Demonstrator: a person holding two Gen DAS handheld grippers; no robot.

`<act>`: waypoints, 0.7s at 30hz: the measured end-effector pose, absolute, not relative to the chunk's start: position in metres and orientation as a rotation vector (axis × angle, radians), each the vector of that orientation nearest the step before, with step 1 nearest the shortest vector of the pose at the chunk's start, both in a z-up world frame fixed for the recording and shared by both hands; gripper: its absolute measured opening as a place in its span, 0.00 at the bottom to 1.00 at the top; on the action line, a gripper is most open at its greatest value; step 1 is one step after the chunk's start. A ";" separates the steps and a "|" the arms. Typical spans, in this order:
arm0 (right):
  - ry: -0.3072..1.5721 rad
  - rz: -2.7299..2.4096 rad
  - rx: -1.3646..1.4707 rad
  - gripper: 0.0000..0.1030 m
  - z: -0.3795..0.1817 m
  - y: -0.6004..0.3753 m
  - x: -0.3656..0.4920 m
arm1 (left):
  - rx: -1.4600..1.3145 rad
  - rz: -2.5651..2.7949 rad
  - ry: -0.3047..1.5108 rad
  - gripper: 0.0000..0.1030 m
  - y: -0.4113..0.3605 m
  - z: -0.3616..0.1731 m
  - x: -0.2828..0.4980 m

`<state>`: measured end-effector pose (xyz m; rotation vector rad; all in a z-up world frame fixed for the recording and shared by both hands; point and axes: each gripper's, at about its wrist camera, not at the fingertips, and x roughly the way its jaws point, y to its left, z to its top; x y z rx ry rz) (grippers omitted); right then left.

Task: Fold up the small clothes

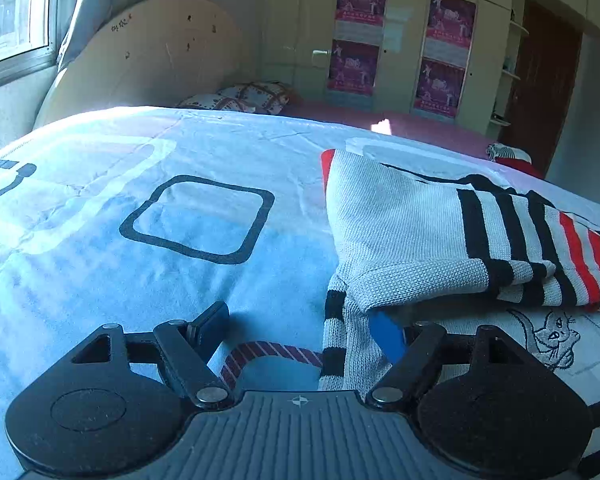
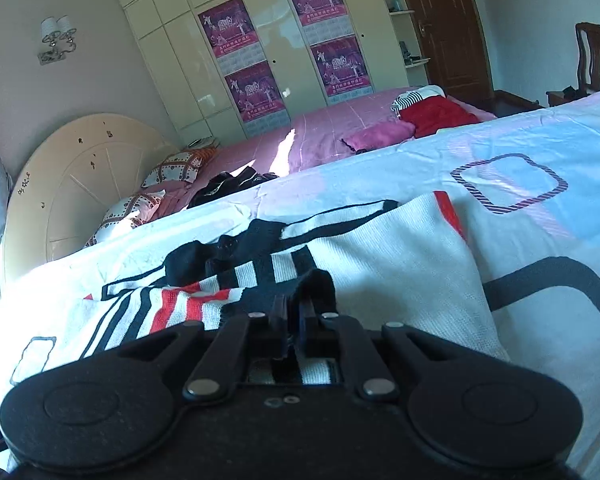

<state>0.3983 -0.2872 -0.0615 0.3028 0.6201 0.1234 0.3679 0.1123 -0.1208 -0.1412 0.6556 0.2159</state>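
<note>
Sunlit bedding filled both views: a pale blue sheet [image 1: 148,152] printed with rounded dark squares was spread over the bed, with a pink bedspread [image 2: 332,128], patterned pillows [image 2: 172,168] and a cream wardrobe [image 2: 260,40] hung with purple posters beyond it. On the sheet lay the small knitted sweater [image 1: 400,232], white with black and red stripes, partly folded so that a sleeve lay across its body. In the left wrist view the sweater lay to the right of the left gripper [image 1: 304,328], whose jaws stood wide apart; the right-hand finger, with its blue pad, sat tucked just under the folded edge of the knit, while the other finger rested over bare sheet. In the right wrist view the right gripper [image 2: 294,320] had its jaws drawn close together on a dark black band of the sweater [image 2: 380,248], apparently a cuff or hem, with the garment stretching away from it towards the far left. Judging from this, the right gripper was the one in control of the cloth, and the coming fold would depend on carrying that pinched edge across the sweater's long axis, which ran roughly between the two grippers.
</note>
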 end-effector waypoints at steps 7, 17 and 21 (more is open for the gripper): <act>0.502 0.154 0.167 0.06 -0.045 -0.278 0.398 | -0.133 0.193 0.659 0.74 0.115 -0.121 0.368; 0.630 0.129 0.342 0.16 -0.065 -0.312 0.388 | -0.145 0.177 0.539 0.74 0.122 -0.086 0.339; 0.637 0.237 0.274 0.08 -0.063 -0.284 0.400 | -0.143 0.026 0.482 0.74 0.095 -0.065 0.369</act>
